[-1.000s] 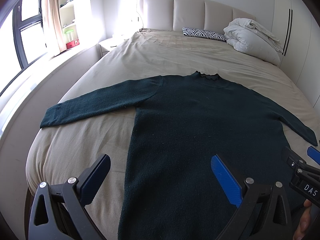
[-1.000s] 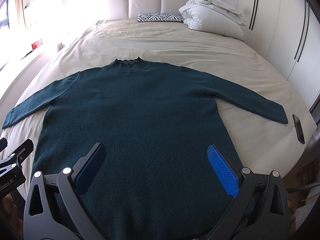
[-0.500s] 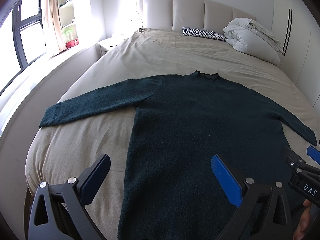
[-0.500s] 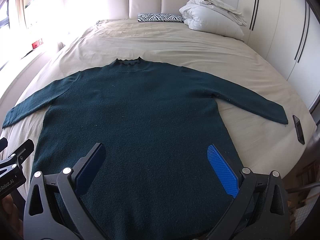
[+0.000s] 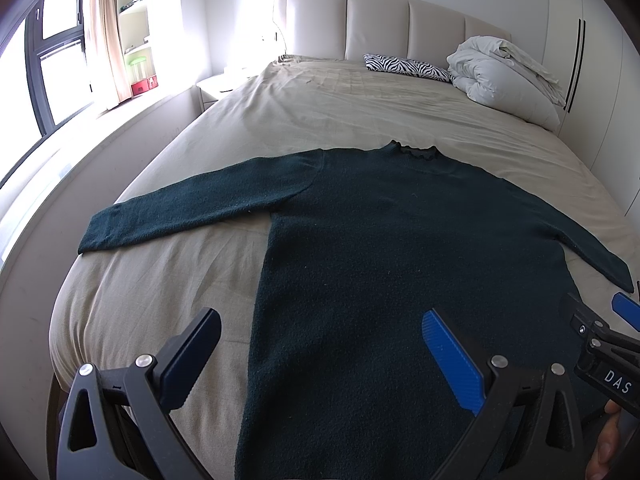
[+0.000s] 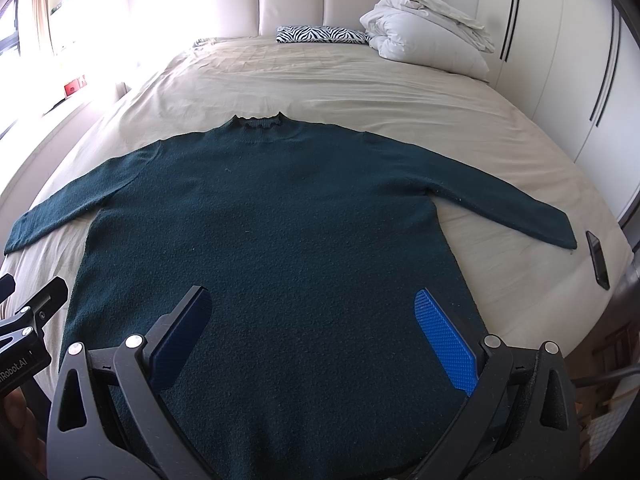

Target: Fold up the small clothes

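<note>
A dark green sweater (image 5: pixel 400 248) lies flat on the beige bed, collar toward the headboard, both sleeves spread out; it also shows in the right wrist view (image 6: pixel 272 232). My left gripper (image 5: pixel 320 336) is open and empty, above the sweater's lower left part, its left finger over bare sheet. My right gripper (image 6: pixel 312 320) is open and empty above the sweater's lower middle. The right gripper's tip shows at the right edge of the left wrist view (image 5: pixel 600 332). The sweater's hem is hidden below both grippers.
The bed (image 6: pixel 320 80) has a padded headboard, a zebra pillow (image 6: pixel 320 34) and a folded white duvet (image 6: pixel 428 40) at the far end. A dark phone (image 6: pixel 598 258) lies by the right sleeve cuff. A window ledge (image 5: pixel 60 160) runs along the left, wardrobes on the right.
</note>
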Tool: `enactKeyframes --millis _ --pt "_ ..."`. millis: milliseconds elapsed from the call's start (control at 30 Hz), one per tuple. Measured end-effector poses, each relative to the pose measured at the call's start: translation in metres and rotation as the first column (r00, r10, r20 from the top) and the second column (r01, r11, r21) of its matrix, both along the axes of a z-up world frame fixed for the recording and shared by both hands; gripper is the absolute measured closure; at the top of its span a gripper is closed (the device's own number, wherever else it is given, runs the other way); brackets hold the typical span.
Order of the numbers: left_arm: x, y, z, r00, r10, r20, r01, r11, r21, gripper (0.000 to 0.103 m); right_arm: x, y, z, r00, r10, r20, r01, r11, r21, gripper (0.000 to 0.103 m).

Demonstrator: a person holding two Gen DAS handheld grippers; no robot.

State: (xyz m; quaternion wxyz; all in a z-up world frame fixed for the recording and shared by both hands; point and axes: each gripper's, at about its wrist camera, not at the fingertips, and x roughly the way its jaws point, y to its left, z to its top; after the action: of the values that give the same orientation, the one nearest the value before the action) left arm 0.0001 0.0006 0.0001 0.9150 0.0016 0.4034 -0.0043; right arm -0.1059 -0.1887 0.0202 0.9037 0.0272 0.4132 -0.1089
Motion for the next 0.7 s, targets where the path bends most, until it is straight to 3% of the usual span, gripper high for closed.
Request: enactKeyframes --millis 567,700 --pt "-0.013 -0.018 -0.01 1.0 0.003 -0.003 -0.003 1.0 -0.013 0.0 0.0 0.002 -0.004 1.0 0.002 -0.007 -0.002 1.0 0.001 0.0" --pt "-0.009 -0.003 -0.008 1.0 0.005 -0.01 -0.005 1.0 -0.029 0.0 0.001 0.001 -0.009 1.0 0.001 -0.012 0.0 1.0 0.008 0.0"
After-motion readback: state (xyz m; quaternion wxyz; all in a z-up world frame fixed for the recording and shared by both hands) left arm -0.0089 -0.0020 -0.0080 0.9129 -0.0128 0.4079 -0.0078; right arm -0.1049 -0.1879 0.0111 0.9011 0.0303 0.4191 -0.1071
